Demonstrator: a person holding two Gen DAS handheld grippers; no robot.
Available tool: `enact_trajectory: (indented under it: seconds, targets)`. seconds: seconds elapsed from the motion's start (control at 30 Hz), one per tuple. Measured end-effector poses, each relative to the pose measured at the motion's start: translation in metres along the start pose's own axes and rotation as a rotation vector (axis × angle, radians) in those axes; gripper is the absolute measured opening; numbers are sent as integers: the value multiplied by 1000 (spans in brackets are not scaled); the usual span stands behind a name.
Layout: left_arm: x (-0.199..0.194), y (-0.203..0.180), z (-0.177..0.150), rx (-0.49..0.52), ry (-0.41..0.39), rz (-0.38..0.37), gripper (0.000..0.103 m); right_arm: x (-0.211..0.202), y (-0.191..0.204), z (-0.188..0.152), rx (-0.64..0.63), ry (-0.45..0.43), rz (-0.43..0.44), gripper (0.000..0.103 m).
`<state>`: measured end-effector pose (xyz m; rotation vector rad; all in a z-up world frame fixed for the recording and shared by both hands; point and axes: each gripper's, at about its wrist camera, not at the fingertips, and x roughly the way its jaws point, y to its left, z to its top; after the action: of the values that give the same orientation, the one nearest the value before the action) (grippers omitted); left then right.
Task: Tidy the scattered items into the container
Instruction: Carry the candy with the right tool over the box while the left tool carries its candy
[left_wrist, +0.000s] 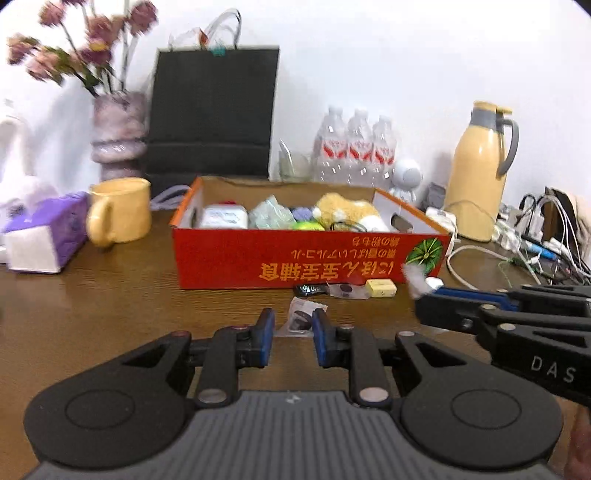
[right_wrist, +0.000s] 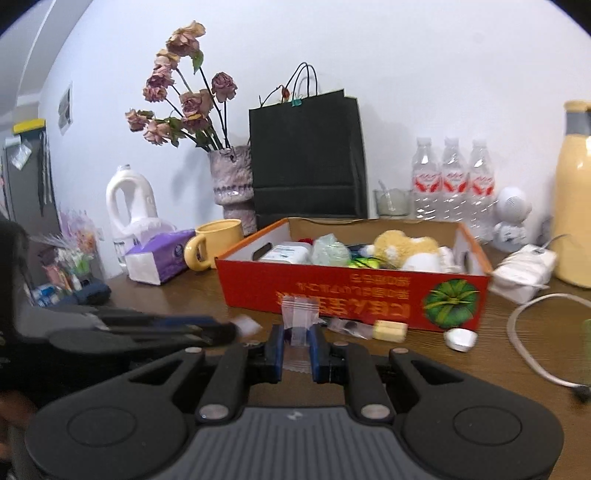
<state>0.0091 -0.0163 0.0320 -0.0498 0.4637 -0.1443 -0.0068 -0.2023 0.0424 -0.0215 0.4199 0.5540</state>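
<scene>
An orange cardboard box (left_wrist: 295, 258) sits mid-table with a plush toy (left_wrist: 347, 210) and several small items inside; it also shows in the right wrist view (right_wrist: 332, 291). My left gripper (left_wrist: 293, 334) is open, its fingers either side of a small clear packet (left_wrist: 303, 317) lying on the table. My right gripper (right_wrist: 298, 345) is shut on a clear zip bag (right_wrist: 299, 321); in the left wrist view it (left_wrist: 424, 295) holds that bag's white end. In front of the box lie a black sachet (left_wrist: 312, 290), another clear packet (left_wrist: 347, 290), a yellow block (left_wrist: 381, 288) and a white cap (right_wrist: 460, 338).
A yellow mug (left_wrist: 120, 210), a purple tissue pack (left_wrist: 44, 236), a vase of dried flowers (left_wrist: 116, 133), a black paper bag (left_wrist: 214, 110), water bottles (left_wrist: 356, 147), a yellow thermos (left_wrist: 480, 170) and tangled cables (left_wrist: 535, 243) surround the box on the wooden table (left_wrist: 110, 314).
</scene>
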Motion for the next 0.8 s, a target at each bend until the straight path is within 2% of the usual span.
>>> enact_trajectory:
  seconds: [0.17, 0.47, 0.63, 0.8]
  targets:
    - [-41, -8, -13, 2, -48, 62, 23, -40, -3, -16, 32, -20, -51, 13]
    - [-98, -16, -19, -23, -137, 77, 23, -93, 11, -33, 50, -86, -83, 13]
    - [-87, -10, -4, -6, -148, 73, 23, -89, 10, -17, 31, -103, -75, 13]
    - [-43, 11, 40, -22, -145, 80, 23, -58, -6, 24, 17, -123, -63, 13]
